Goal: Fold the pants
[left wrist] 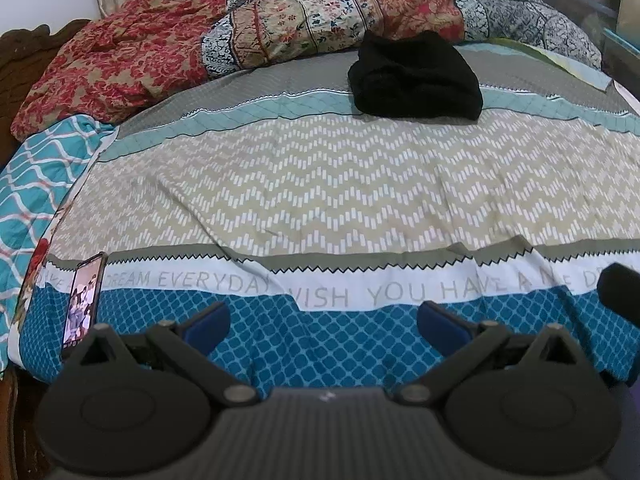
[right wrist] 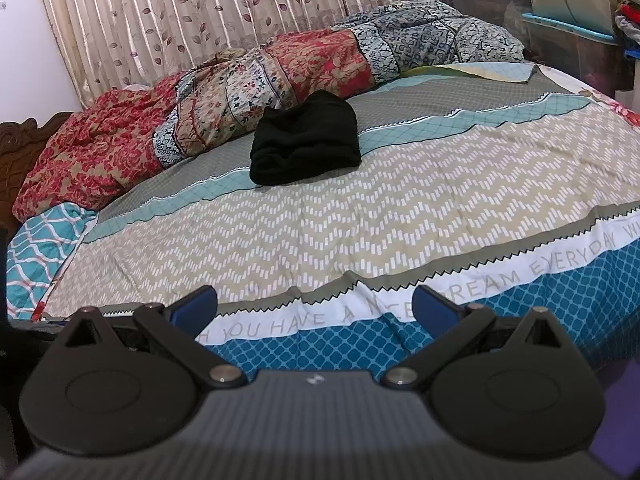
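Black pants (left wrist: 416,76) lie folded in a compact bundle far back on the bed, on the grey and teal bands of the sheet; the right wrist view shows the same pants (right wrist: 306,144) left of centre. My left gripper (left wrist: 323,325) hovers open over the blue near edge of the bed, well short of the pants, nothing between its blue pads (left wrist: 208,326). My right gripper (right wrist: 315,309) is likewise open and empty above the white lettered band, far from the pants. Part of the right gripper (left wrist: 618,294) shows at the right edge of the left wrist view.
The patterned bedsheet (left wrist: 320,188) covers the bed. A crumpled red and floral quilt (left wrist: 248,36) lies along the back. A lit phone (left wrist: 85,300) leans at the near left corner. A teal pillow (right wrist: 40,252) sits left. Curtains (right wrist: 200,20) and storage boxes (right wrist: 568,40) stand behind.
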`<state>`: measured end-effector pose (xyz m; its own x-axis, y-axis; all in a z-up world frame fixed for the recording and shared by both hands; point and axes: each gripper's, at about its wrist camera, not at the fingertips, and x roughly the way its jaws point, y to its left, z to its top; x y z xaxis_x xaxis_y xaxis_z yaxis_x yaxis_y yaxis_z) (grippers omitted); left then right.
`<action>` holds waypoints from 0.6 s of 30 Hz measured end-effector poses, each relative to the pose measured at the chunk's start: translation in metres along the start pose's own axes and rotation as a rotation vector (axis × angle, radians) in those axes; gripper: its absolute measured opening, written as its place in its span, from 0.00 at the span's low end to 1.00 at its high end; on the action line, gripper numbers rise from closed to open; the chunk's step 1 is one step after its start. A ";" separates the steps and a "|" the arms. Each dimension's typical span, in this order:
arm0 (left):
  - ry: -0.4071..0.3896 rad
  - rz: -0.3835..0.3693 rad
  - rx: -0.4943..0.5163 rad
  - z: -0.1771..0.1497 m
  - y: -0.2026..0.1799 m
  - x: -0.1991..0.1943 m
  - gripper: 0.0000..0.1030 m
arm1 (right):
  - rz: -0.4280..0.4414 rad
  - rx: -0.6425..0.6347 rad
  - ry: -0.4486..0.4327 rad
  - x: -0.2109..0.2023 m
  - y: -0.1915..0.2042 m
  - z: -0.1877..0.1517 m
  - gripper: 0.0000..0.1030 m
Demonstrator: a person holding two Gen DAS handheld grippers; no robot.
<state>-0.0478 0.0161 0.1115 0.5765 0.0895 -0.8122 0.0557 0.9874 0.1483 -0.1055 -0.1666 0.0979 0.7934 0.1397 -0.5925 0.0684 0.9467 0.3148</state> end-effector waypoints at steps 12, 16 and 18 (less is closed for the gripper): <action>0.010 0.018 0.041 -0.001 -0.006 0.005 1.00 | 0.002 0.009 0.010 0.003 -0.003 -0.001 1.00; 0.012 0.019 0.044 -0.001 -0.006 0.006 1.00 | 0.002 0.013 0.013 0.003 -0.004 -0.001 1.00; 0.012 0.022 0.044 -0.001 -0.006 0.006 1.00 | 0.002 0.014 0.013 0.003 -0.005 -0.001 1.00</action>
<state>-0.0457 0.0105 0.1046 0.5678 0.1127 -0.8154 0.0792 0.9785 0.1904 -0.1039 -0.1702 0.0939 0.7857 0.1454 -0.6013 0.0752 0.9423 0.3262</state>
